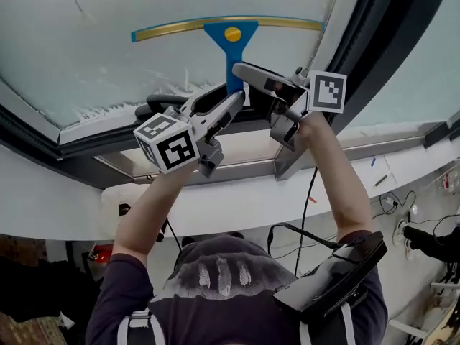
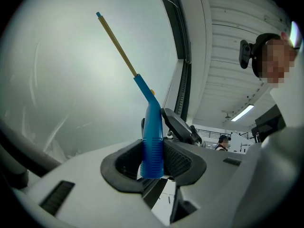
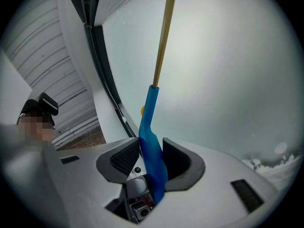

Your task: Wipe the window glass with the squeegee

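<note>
A squeegee with a blue handle (image 1: 232, 52) and a yellow blade bar (image 1: 215, 24) lies against the window glass (image 1: 108, 42) overhead. My left gripper (image 1: 231, 100) is shut on the lower end of the handle (image 2: 152, 146), reaching in from the left. My right gripper (image 1: 248, 77) comes from the right and is shut on the same handle (image 3: 152, 151), just above the left one. In the left gripper view the blade bar (image 2: 116, 44) runs up and left across the glass. In the right gripper view the bar (image 3: 164, 32) runs nearly straight up.
White suds cling along the pane's lower edge (image 1: 108, 108) and corner (image 3: 278, 158). A dark window frame (image 1: 374, 42) borders the glass on the right, with a pale sill (image 1: 237, 153) below. Cables lie on a surface (image 1: 402, 207) at lower right. A person (image 2: 222, 141) stands far off.
</note>
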The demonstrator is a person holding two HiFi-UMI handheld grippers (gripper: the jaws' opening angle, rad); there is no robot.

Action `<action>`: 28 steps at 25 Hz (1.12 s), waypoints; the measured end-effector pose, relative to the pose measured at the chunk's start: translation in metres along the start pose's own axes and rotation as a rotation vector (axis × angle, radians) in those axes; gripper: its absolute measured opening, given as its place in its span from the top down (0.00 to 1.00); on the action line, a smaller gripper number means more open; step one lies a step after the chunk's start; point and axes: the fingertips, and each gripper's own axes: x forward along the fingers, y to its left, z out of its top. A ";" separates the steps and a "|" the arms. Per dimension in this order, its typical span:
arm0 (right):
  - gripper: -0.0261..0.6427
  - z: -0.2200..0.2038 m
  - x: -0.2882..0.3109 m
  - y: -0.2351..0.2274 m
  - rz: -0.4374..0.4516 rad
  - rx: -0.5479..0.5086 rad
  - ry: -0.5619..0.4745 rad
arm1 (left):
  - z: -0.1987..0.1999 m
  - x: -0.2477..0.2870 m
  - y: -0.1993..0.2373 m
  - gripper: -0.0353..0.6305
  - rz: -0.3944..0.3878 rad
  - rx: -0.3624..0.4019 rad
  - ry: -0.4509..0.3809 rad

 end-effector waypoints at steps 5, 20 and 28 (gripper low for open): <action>0.76 -0.001 -0.004 -0.007 -0.031 -0.023 -0.014 | -0.005 0.002 0.001 0.74 -0.020 -0.023 0.042; 0.76 -0.049 -0.015 0.073 0.024 -0.447 0.157 | -0.019 -0.064 -0.061 0.74 -0.216 -0.203 -0.164; 0.76 -0.070 -0.072 0.078 -0.019 -0.333 0.043 | -0.027 -0.108 -0.068 0.74 -0.151 -0.096 -0.130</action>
